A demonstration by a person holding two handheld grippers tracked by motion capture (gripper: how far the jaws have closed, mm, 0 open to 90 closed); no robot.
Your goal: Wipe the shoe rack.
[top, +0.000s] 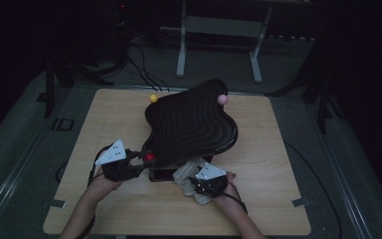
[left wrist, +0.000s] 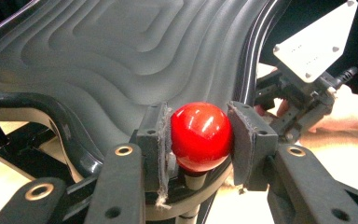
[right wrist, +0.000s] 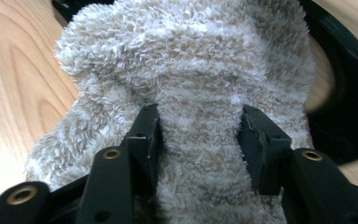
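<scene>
**High view: knob pinched, cloth gripped beside the black tray**

High view shows us a wavy black tray point(top: 191, 124) tilted on a wooden table point(top: 104, 119), with yellow point(top: 153, 98) and pink point(top: 222, 99) knobs at its far rim. Our left gripper point(left wrist: 199, 135) is closed on a red knob point(left wrist: 200, 135) at the near corner; we judge it hard, glossy and likely to slip, so we hold it across its widest part. Our right gripper point(right wrist: 199, 140) pinches a fluffy cloth point(right wrist: 186, 60) just beside the tray's near edge; soft and light, it is best bunched.
</scene>
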